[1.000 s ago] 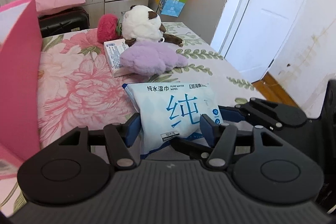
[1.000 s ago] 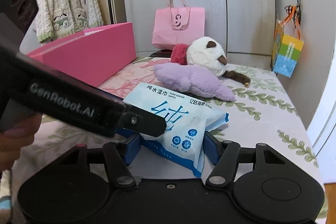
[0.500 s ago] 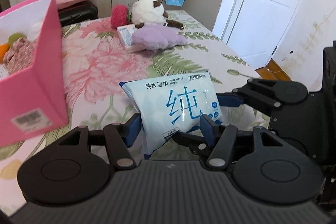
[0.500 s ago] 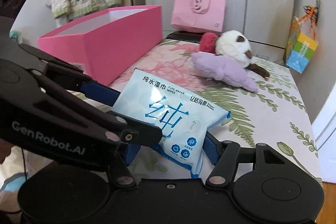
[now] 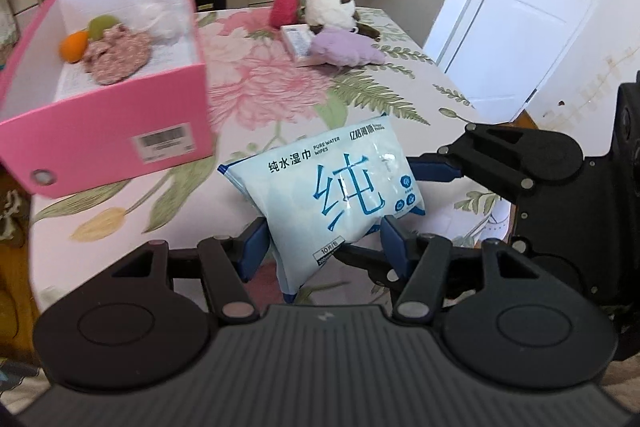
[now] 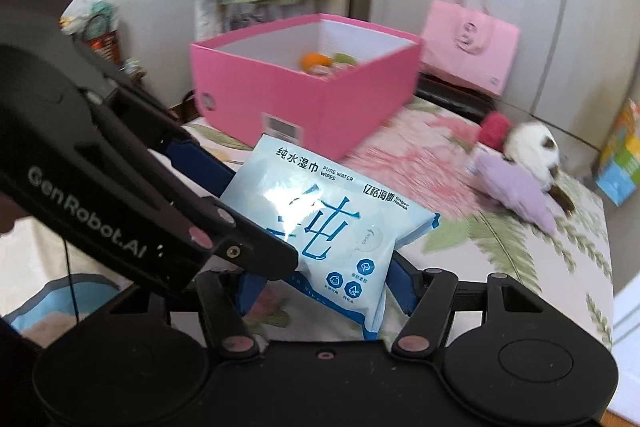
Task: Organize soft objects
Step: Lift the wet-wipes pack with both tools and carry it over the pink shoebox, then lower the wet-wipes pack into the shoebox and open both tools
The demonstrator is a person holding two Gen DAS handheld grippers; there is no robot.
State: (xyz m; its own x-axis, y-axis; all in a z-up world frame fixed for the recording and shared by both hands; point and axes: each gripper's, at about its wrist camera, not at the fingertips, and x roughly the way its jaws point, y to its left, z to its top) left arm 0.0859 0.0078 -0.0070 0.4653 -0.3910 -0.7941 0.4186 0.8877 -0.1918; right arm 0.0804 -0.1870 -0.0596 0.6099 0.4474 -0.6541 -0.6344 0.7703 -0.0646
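Left wrist view: we hold a pale blue pack of wet wipes (image 5: 332,203) at the centre of the frame, lifted clear of the flowered desk (image 5: 280,95). Our left gripper (image 5: 320,247) has its jaws pressed against the pack's lower edges, about half spread. Our right gripper (image 5: 424,167) reaches in from the right edge of the frame and pinches the pack's far side.

At the upper left sits an open pink box (image 5: 104,131). Inside it we can see an orange ball, a green ball, a floral cloth piece and something white. At the top centre, well apart from the box, lie a purple plush (image 5: 344,47), a white plush toy (image 5: 330,5), a red plush and a small flat packet.

Right wrist view: the same pack (image 6: 320,223) fills the centre, and the right gripper (image 6: 320,283) clamps its lower corner. The left gripper (image 6: 200,155) comes in from the left edge of the frame. The pink box (image 6: 304,103) stands beyond, at the upper centre.

We judge the pack is headed for the box. The wrapper is slick and yielding, so it could slide out if either grip eases. If the two grippers drift apart, they could stretch or twist it. A low carry could clip the box wall and shove the box.
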